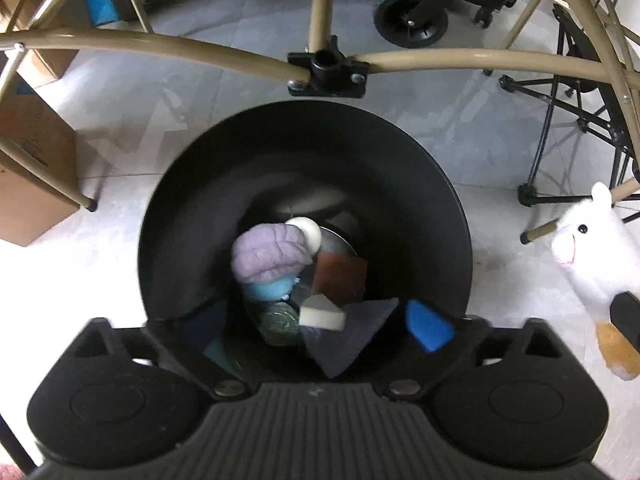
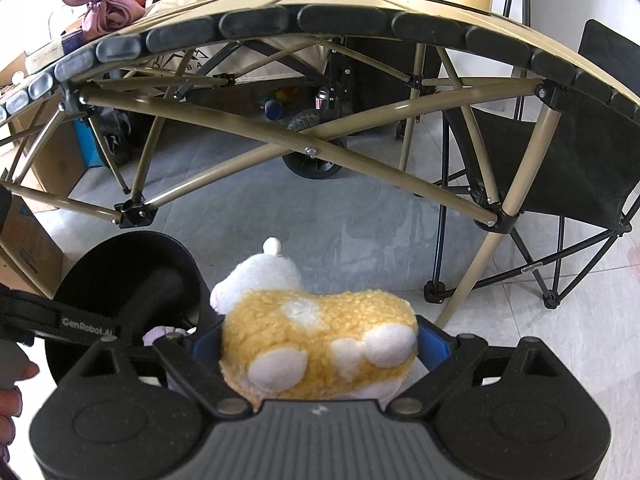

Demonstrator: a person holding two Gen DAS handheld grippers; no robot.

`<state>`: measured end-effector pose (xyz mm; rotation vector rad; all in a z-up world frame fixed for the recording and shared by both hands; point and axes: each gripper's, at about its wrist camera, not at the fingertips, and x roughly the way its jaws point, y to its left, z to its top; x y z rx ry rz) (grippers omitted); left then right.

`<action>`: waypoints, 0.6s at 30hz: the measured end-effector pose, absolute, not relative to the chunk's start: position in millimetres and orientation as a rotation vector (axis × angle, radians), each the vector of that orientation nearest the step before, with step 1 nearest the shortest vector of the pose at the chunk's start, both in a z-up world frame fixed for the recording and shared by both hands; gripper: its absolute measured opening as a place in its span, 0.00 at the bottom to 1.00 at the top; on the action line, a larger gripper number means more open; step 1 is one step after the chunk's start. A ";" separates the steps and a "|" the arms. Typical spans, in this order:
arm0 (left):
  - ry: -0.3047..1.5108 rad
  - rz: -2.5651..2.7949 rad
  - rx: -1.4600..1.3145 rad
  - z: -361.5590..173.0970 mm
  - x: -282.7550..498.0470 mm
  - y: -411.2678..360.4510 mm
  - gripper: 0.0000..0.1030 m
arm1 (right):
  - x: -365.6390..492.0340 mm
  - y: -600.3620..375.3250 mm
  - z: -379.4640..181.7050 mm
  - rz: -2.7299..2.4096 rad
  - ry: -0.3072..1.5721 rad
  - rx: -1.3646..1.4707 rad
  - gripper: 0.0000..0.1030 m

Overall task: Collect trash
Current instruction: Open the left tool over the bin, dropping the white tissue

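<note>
bin (image 1: 400,168): smooth black plastic | plush toy (image 2: 320,344): fluffy cloth | table frame (image 2: 248,128): painted metal tube

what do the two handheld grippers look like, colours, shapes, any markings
Both are matte black plastic. The left gripper and right gripper each have a ribbed grey-black centre panel, two round housings with disc recesses, silver pivot screws and blue finger pads. In the right wrist view the left one's arm carries white "GenRobot.AI" lettering.

Tan folding table frame (image 2: 304,148), black camp chair (image 2: 592,160), cardboard box (image 1: 32,160), wheel (image 1: 408,8) on grey floor
</note>
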<state>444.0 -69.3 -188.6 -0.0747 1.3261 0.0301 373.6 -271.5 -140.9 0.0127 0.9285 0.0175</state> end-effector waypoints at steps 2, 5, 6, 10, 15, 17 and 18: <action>1.332 0.025 -0.081 -188.1 443.9 -68.2 1.00 | 373.1 -271.8 -139.9 0.018 0.927 0.013 0.91; 1.343 0.028 -0.077 -188.7 443.4 -68.4 1.00 | 372.4 -272.0 -139.4 0.019 0.925 0.013 0.91; 1.345 0.028 -0.078 -188.7 443.3 -68.9 1.00 | 372.2 -272.1 -139.0 0.019 0.924 0.013 0.91; 1.347 0.025 -0.082 -187.8 442.7 -68.9 1.00 | 371.6 -271.9 -138.9 0.019 0.923 0.012 0.91; 1.349 0.028 -0.082 -187.1 441.7 -69.1 1.00 | 369.5 -271.5 -137.0 0.019 0.921 0.011 0.91; 1.347 0.028 -0.082 -186.1 440.9 -68.6 1.00 | 368.9 -271.5 -136.0 0.019 0.919 0.010 0.91; 1.346 0.028 -0.081 -185.2 440.4 -68.5 1.00 | 368.4 -271.4 -135.2 0.019 0.918 0.010 0.91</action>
